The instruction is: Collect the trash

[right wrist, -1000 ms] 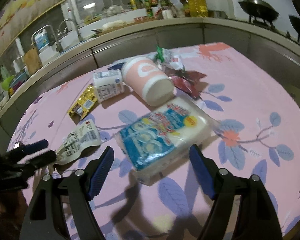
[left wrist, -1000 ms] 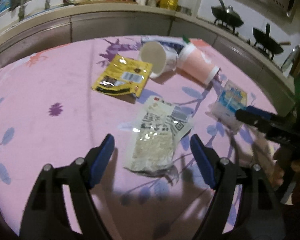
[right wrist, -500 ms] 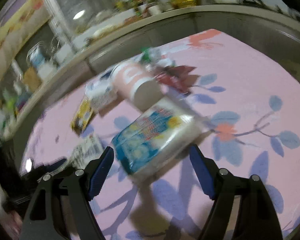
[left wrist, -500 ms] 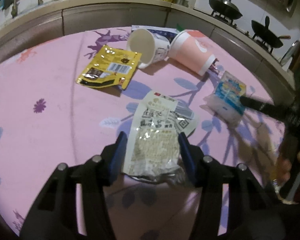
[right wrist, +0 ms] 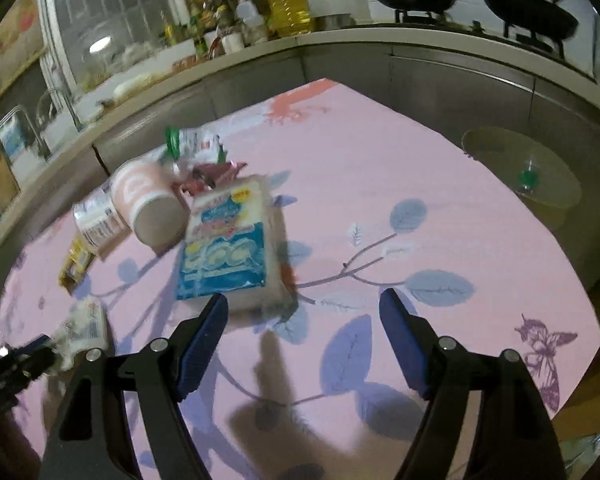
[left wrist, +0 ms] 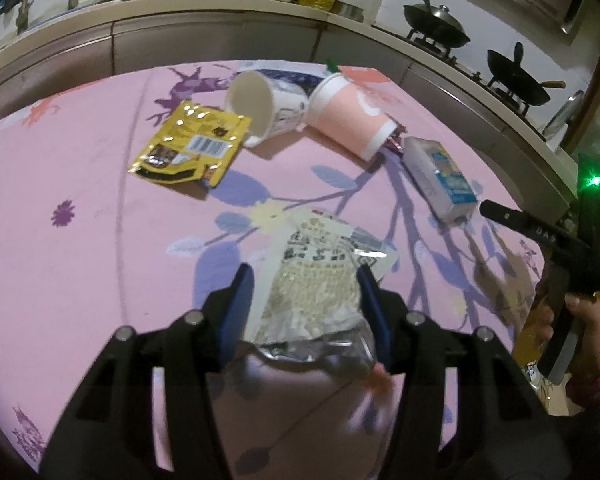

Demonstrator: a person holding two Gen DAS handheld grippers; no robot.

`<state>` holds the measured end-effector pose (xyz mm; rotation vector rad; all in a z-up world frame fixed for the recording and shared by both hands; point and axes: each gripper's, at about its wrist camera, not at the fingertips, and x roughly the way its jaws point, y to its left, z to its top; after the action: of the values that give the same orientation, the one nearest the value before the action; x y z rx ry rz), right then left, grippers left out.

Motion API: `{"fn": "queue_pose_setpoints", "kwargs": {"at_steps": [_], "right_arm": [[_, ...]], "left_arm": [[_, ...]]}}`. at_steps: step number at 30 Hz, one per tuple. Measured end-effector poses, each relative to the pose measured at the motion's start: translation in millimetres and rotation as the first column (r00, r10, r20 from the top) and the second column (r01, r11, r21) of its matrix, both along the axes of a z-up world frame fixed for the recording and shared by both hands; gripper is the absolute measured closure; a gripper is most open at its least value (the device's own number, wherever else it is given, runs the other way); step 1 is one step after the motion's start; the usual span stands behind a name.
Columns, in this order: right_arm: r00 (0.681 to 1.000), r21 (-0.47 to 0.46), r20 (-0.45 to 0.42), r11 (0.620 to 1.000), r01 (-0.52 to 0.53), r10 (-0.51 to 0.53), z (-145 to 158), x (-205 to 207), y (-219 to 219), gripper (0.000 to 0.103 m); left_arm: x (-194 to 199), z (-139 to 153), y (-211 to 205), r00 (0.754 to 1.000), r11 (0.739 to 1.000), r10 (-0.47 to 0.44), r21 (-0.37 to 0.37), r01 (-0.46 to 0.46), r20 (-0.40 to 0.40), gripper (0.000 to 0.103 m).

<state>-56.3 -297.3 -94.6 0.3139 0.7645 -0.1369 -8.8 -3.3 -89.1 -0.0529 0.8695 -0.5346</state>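
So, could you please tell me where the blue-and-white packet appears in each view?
Left wrist: the blue-and-white packet lies right of centre, just right of the pink cup's base.
Right wrist: the packet lies left of centre, just beyond the left pad of the open tongs.
Shared landmark: the tipped pink cup, right next to the packet in both.

Pink leaf-patterned tablecloth [left wrist: 80, 240], yellow wrapper [left wrist: 190, 146], pink-and-white cup [left wrist: 350, 118], blue-and-white packet [right wrist: 226, 246].

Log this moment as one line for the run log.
left tongs: shut on silver snack bag | right tongs: open, near blue tissue pack
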Motion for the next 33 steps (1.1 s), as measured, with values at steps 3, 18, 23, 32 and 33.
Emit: {"fn": "queue_pose_setpoints", "kwargs": {"at_steps": [3, 18, 23, 32, 33], "right_arm": [[0.999, 0.022, 0.042, 0.999, -0.023, 0.022, 3.1, -1.7, 8.1, 0.02], [0.981, -0.001, 0.014, 0.982, -0.191, 0.191, -14.4, 36.4, 24.0, 0.046], [0.985, 0.086, 0.066, 0.983, -0.162, 0.157, -6.6, 16.7, -4.9, 0.048], [0.992, 0.148, 0.12, 0.987, -0.06, 0.042, -5.1, -7.6, -76.2, 0.048], [0.992, 0.155, 0.123, 0.987, -0.046, 0.026, -6.0, -9.5, -86.1, 0.048]], "left_arm": [[0.0, 5.0, -5.3, 1.0, 1.0, -0.011, -0.016, 0.011, 0.0, 0.052], [5.3, 23.8, -27.2, 0.999, 0.997, -0.027, -0.074, 0.024, -0.041, 0.053], [10.1, 36.3, -56.0, 0.996, 0.993, -0.078, -0.087, 0.075, -0.034, 0.053], [34.7, 58.5, -146.2, 0.979, 0.976, -0.206, -0.079, 0.204, -0.01, 0.053], [38.1, 59.4, -158.1, 0.975, 0.972, -0.223, -0.079, 0.221, -0.012, 0.053]]}}
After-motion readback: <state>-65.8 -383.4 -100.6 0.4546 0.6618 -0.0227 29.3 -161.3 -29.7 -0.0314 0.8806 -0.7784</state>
